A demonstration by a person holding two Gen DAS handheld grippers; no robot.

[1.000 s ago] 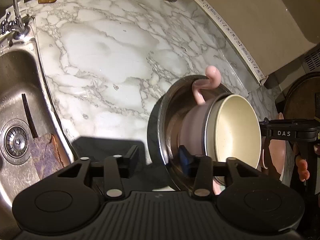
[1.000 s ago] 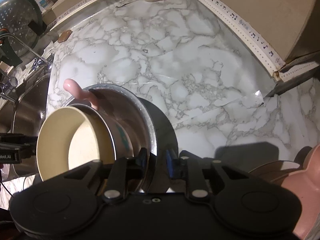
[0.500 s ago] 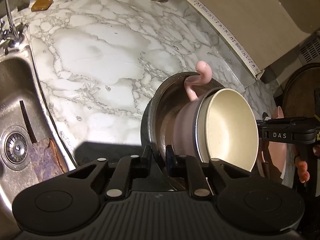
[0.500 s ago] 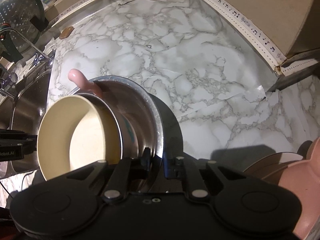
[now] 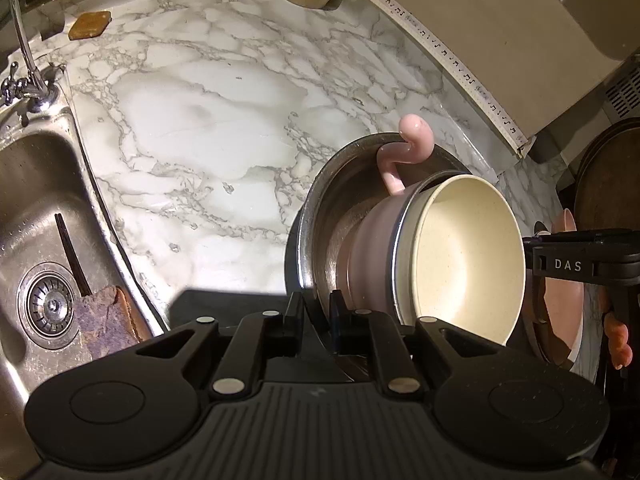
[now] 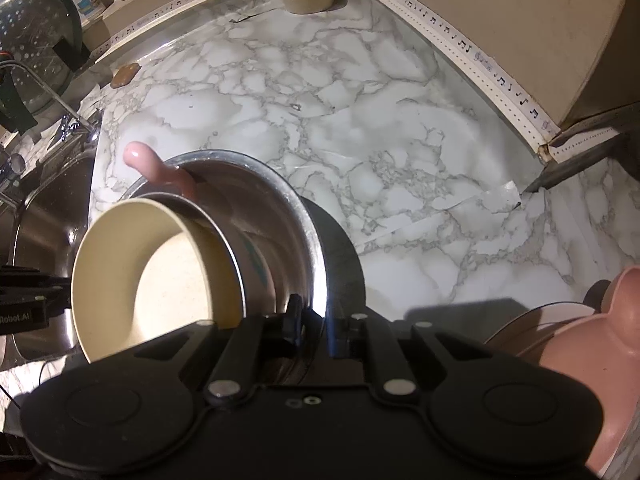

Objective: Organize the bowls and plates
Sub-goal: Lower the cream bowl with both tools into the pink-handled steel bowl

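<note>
My left tool (image 5: 316,312) pinched on steel bowl (image 5: 320,216) rim | my right tool (image 6: 314,322) pinched on the same rim, opposite side (image 6: 296,216) | bowl tilted above marble tabletop (image 5: 192,128), pink handled bowl (image 5: 368,248) and cream bowl (image 5: 468,252) nested inside | sink (image 5: 36,216) left.
</note>
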